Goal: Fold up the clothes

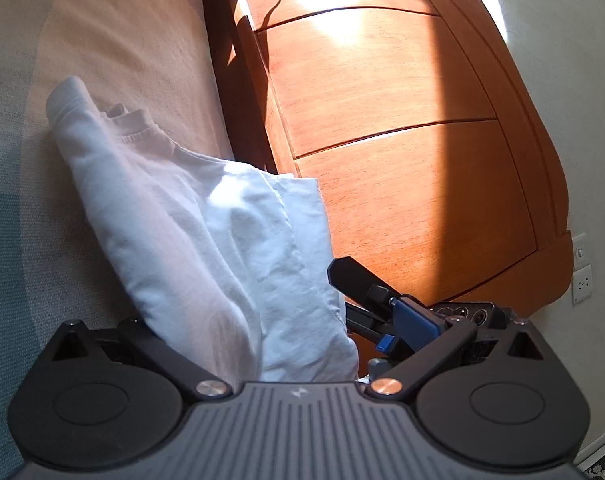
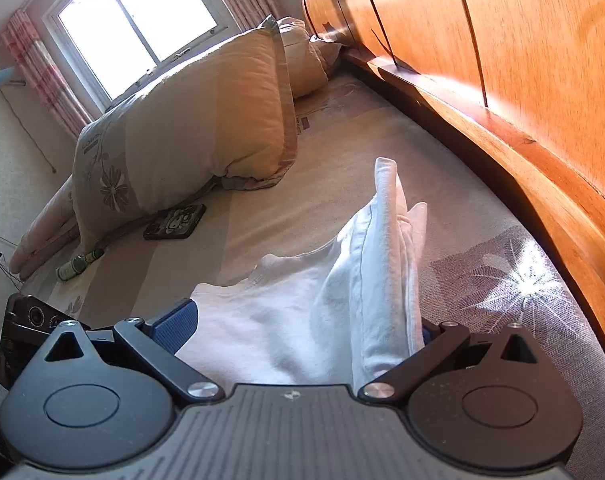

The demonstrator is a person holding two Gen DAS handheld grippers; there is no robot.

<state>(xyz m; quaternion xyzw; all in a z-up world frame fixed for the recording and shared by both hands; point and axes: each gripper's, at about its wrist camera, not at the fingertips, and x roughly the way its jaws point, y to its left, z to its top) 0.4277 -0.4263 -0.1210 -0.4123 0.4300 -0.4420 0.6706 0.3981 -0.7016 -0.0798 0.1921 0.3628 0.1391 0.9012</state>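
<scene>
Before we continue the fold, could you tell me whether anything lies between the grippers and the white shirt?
Nothing visible does: the white shirt already sits between the fingers of the right gripper and the left gripper.

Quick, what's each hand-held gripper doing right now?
Left hand-held gripper: shut on the white shirt.
Right hand-held gripper: shut on the white shirt.

white T-shirt (image 1: 206, 232), bunched, lifted off bed
</scene>
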